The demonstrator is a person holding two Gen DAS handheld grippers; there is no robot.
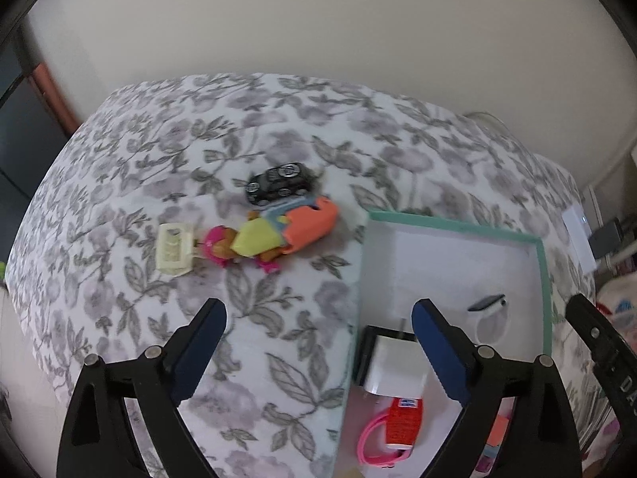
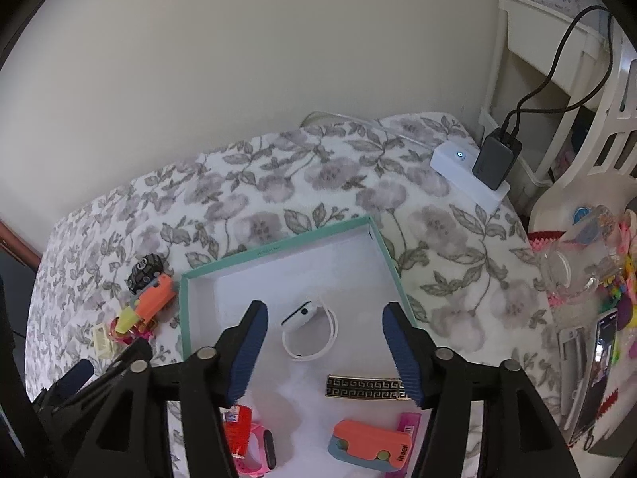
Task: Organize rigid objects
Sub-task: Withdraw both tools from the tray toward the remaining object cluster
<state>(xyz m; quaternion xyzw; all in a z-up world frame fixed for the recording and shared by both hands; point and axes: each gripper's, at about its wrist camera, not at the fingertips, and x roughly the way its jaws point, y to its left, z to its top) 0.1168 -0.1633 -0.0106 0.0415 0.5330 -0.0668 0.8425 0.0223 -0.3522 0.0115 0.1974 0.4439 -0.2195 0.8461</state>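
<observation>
Left gripper (image 1: pixel 318 342), jaws wide and empty, sits nearest the toy pile (image 1: pixel 270 235) up-centre in frame, long axis running left-to-right; right gripper (image 2: pixel 324 342) hangs open over the box (image 2: pixel 278 249).

Soft, even indoor light fills both views, with no hard glare and no visible lamp. The pale wall (image 1: pixel 318 32) reads flat and creamy. Shadows are faint: a weak grey smudge lies on the white floor of the teal-edged box (image 2: pixel 278 257) under the gripper fingers. Both pictures look slightly soft all over, with the floral bedcover (image 1: pixel 278 127) smeared most in the left wrist view. Fisheye bending curves the bed's edges into an arc, and black vignette cuts every corner. A small indicator light (image 2: pixel 460 155) glows on the white power strip.
</observation>
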